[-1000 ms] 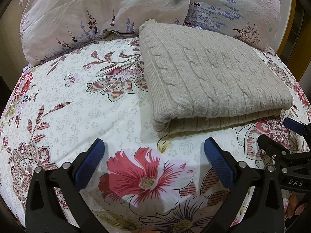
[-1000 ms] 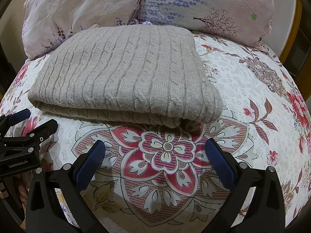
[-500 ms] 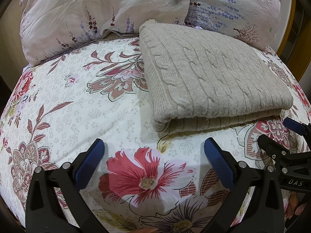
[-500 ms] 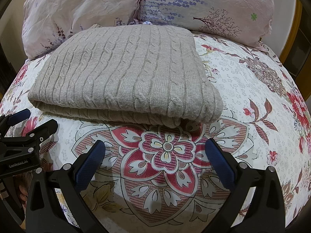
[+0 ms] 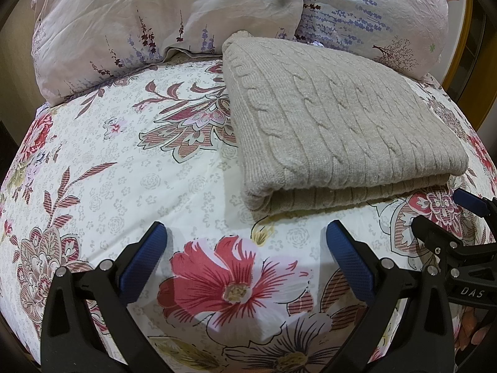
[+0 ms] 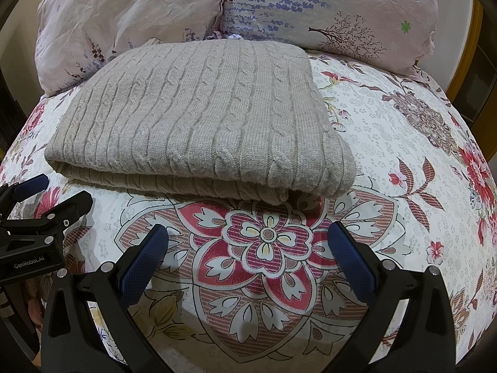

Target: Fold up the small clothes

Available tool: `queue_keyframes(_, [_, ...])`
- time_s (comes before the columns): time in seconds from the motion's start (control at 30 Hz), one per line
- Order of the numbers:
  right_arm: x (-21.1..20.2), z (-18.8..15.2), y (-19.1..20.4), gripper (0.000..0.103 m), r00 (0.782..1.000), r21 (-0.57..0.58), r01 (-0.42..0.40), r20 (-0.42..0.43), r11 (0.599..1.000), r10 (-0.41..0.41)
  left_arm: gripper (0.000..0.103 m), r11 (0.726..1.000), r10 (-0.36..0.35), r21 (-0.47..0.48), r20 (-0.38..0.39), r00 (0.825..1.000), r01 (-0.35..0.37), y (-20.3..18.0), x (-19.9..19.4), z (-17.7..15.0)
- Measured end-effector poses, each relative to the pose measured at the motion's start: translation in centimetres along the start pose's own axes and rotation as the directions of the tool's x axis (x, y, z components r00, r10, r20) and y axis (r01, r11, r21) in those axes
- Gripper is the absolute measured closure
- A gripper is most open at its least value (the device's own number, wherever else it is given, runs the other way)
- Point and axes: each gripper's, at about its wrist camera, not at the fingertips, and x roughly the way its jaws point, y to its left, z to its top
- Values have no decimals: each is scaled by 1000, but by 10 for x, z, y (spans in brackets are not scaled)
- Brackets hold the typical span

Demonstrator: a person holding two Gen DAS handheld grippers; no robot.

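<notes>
A beige cable-knit sweater [image 5: 335, 130] lies folded in a neat rectangle on the floral bedspread [image 5: 124, 155], its folded edge facing me. It also shows in the right wrist view [image 6: 198, 130]. My left gripper [image 5: 245, 248] is open and empty, hovering just short of the sweater's near left corner. My right gripper [image 6: 248, 248] is open and empty, just short of the sweater's near right corner. Each gripper also shows at the edge of the other's view, the right gripper [image 5: 441, 214] and the left gripper [image 6: 56, 195].
Two floral pillows stand behind the sweater, a pale pink pillow [image 5: 161, 21] on the left and a lavender-print pillow [image 5: 379, 12] on the right. A wooden bed frame [image 6: 466, 46] runs along the right side.
</notes>
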Motion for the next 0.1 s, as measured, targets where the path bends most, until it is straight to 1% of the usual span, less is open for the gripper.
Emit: queue_keyframes(0.1, [0,0,0,1,1000,0,0,0,1000,0,2,1000,0,0,0,1000,0,0,0,0])
